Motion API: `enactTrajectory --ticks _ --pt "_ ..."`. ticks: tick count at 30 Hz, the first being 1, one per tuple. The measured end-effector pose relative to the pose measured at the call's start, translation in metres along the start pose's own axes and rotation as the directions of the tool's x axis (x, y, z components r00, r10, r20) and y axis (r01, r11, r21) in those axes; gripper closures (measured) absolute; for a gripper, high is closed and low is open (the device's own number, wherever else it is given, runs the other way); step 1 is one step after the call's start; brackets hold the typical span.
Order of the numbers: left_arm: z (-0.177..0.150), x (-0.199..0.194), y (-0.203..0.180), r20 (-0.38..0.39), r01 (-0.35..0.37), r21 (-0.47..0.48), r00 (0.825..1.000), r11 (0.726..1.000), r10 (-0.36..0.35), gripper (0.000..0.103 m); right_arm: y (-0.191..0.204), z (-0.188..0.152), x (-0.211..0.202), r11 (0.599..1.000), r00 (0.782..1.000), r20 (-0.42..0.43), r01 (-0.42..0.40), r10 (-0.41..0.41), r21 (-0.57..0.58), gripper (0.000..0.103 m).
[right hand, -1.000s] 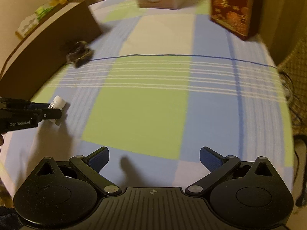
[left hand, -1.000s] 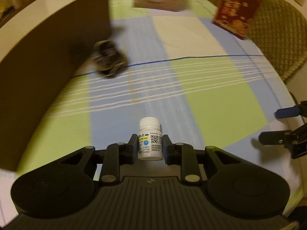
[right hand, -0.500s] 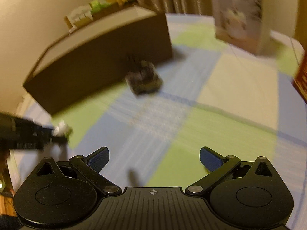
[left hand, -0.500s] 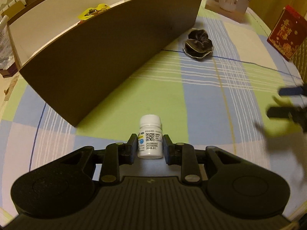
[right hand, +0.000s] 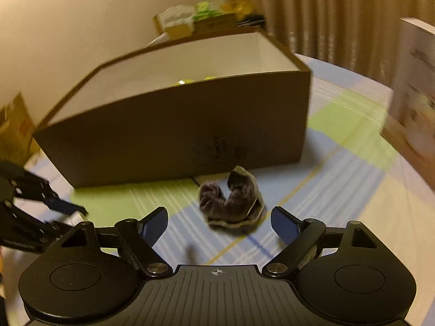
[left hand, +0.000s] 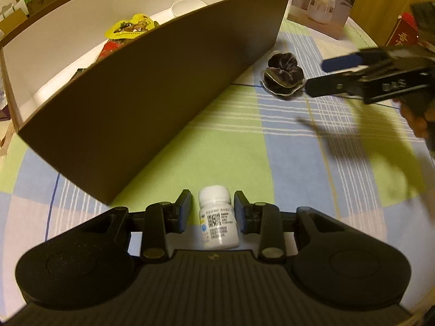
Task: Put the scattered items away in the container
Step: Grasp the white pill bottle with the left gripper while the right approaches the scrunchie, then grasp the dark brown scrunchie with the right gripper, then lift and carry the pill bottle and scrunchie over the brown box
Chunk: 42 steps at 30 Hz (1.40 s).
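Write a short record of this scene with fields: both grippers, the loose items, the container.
left gripper: jaws just eased open; small white plastic pill bottle between the pads, gap visible on one side
right gripper: open, jaws just closing in; touches nothing
dark purple crumpled item: on the checked tablecloth, ahead of the right gripper, beside the box
container: large brown cardboard box, white inside, holds a yellow snack packet

A round table covered in a green, blue and cream checked cloth (left hand: 244, 146) carries a large open brown cardboard box with white inner walls (left hand: 152, 87), a dark crumpled wrapper (left hand: 282, 77) near the box's corner, a white humidifier carton (left hand: 323, 2) and a red printed box (left hand: 405, 31).
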<state>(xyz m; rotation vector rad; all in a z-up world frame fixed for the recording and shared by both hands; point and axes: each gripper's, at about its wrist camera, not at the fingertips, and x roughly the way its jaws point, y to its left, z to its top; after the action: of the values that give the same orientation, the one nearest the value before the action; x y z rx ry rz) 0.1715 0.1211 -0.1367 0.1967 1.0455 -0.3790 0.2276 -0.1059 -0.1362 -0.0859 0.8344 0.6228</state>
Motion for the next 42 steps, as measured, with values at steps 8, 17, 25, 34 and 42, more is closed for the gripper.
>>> enactTrajectory --ticks 8,17,25,34,42 --pt "0.006 0.005 0.000 0.016 -0.027 0.012 1.000 1.000 0.026 0.074 0.002 0.006 0.029 0.991 0.999 -0.050 -0.009 0.002 -0.136 0.038" --pt "0.005 0.001 0.004 0.000 -0.028 -0.022 1.000 0.999 0.028 0.074 -0.004 -0.014 -0.003 0.998 0.998 -0.060 0.015 -0.019 -0.058 0.072" --pt "-0.007 -0.014 0.008 -0.004 -0.025 -0.067 1.000 0.997 0.025 0.070 0.006 -0.066 -0.071 0.995 0.998 -0.055 0.028 -0.023 0.096 0.072" --pt "-0.013 -0.011 -0.004 -0.010 0.007 -0.007 1.000 1.000 -0.007 0.080 0.056 -0.098 -0.115 0.970 0.992 -0.127 0.051 -0.021 0.239 0.072" --pt "-0.028 -0.016 -0.045 -0.041 0.119 0.105 0.992 0.987 -0.115 0.080 0.084 -0.110 -0.116 0.974 0.981 -0.153 0.146 -0.120 0.170 0.023"
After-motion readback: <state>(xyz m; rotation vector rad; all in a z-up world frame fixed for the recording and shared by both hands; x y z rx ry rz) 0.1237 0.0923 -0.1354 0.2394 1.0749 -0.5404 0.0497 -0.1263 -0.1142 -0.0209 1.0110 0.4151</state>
